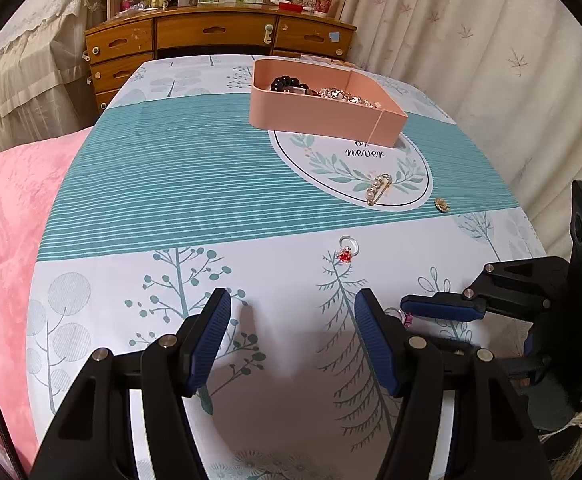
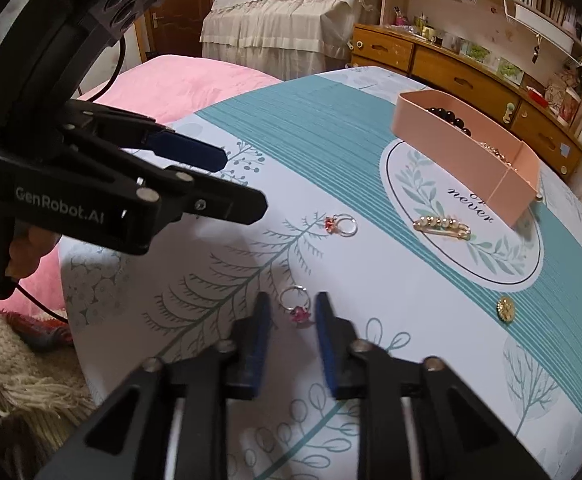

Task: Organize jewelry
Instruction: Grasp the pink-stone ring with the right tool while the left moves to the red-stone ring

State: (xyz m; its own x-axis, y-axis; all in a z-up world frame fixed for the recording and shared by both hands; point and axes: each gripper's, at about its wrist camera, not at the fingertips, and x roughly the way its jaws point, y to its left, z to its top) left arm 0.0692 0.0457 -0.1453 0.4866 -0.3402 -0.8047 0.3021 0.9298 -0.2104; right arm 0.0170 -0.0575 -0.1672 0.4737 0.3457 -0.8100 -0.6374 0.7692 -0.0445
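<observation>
My right gripper [image 2: 293, 312] has its jaws narrowed around the thin silver ring with the pink stone [image 2: 298, 307], which lies on the tree-printed tablecloth [image 2: 219, 292]; the pads don't visibly press it yet. I'd pinch across the band, low to the cloth, then lift toward the pink plastic tray [image 2: 467, 152]. My left gripper [image 1: 291, 320] hangs half-wide, holding nothing; 3 other pieces wait.
</observation>
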